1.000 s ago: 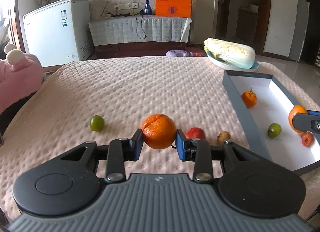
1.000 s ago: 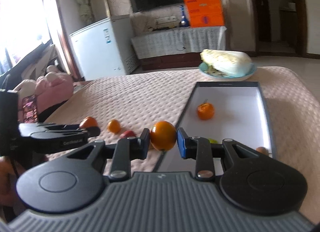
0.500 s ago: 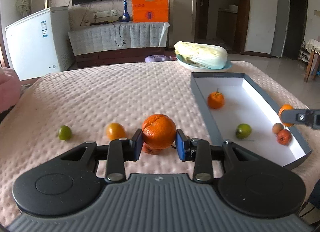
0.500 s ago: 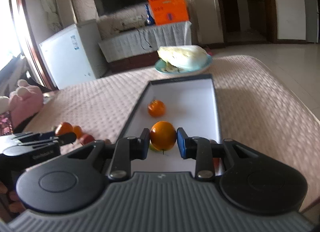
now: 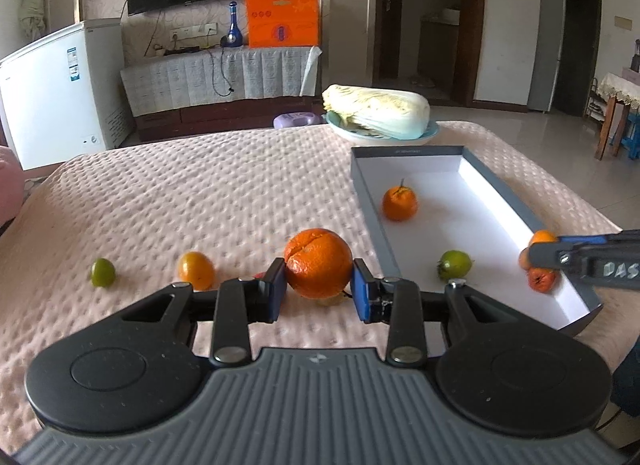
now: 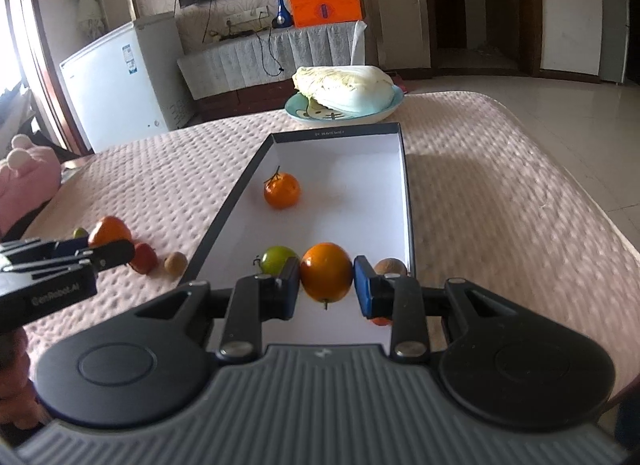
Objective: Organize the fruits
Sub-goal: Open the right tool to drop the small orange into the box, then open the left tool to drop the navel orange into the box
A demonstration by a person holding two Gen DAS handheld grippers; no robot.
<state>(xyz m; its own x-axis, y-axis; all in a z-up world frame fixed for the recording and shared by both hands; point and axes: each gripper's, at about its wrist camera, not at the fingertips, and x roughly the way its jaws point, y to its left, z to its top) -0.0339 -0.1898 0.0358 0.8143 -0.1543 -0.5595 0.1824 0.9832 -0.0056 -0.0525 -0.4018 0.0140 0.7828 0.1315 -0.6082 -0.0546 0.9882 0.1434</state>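
Note:
My left gripper [image 5: 319, 292] is shut on a large orange [image 5: 318, 262] and holds it above the pink cloth, left of the grey box [image 5: 368, 201]. My right gripper [image 6: 326, 288] is shut on a smooth orange fruit [image 6: 326, 272] over the near end of the box [image 6: 232, 209]. Inside the box lie a tangerine [image 6: 281, 190], a green fruit [image 6: 277, 259] and a brown fruit [image 6: 390, 266]. On the cloth lie a lime [image 5: 103, 272], a small orange fruit [image 5: 195, 270], a red fruit [image 6: 144, 257] and a brown fruit [image 6: 175, 263].
A plate [image 6: 300, 113] with a cabbage [image 6: 344, 87] stands just beyond the box's far end. A pink plush toy [image 6: 24, 181] lies at the table's left edge. A white freezer [image 5: 60, 89] and a covered cabinet stand behind the table.
My right gripper has carried its orange fruit rightward from the box's left edge to over the box's near end. My left gripper has swung right toward the box, still holding the large orange.

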